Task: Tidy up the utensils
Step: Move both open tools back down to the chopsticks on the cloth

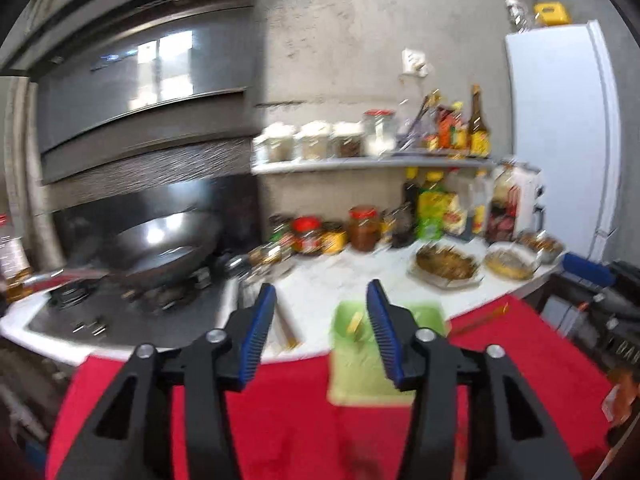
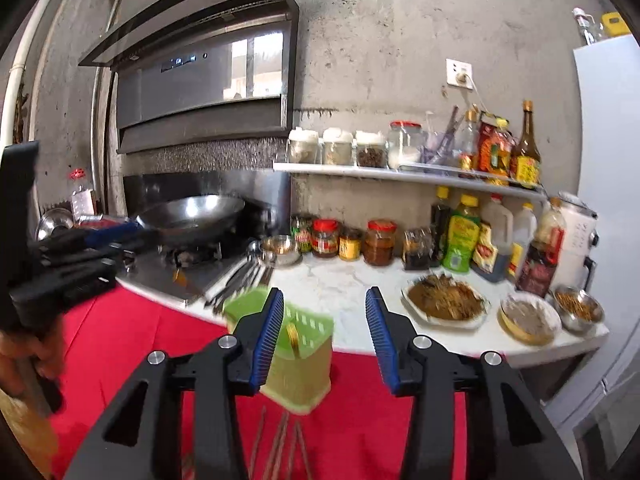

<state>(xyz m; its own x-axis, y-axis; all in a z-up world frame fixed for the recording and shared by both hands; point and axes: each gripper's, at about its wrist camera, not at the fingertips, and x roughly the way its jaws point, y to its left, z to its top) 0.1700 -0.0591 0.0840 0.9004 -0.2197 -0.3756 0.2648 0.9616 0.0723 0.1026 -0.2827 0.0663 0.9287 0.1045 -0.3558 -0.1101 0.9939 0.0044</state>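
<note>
Red cloth covers the near surface before a cluttered kitchen counter. Chopsticks, thin, stiff, light and likely slippery, lie near the green holder; pinch them mid-length. Left gripper and right gripper both gape, empty.

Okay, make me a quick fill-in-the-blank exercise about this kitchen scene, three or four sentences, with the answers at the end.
1. The utensil holder standing on the cloth is ____ in colour.
2. The holder stands on a ____ cloth.
3. The chopsticks in front of the holder lie ____ on the cloth.
4. On the stove sits a large metal ____.

Answers: green; red; flat; wok
</note>
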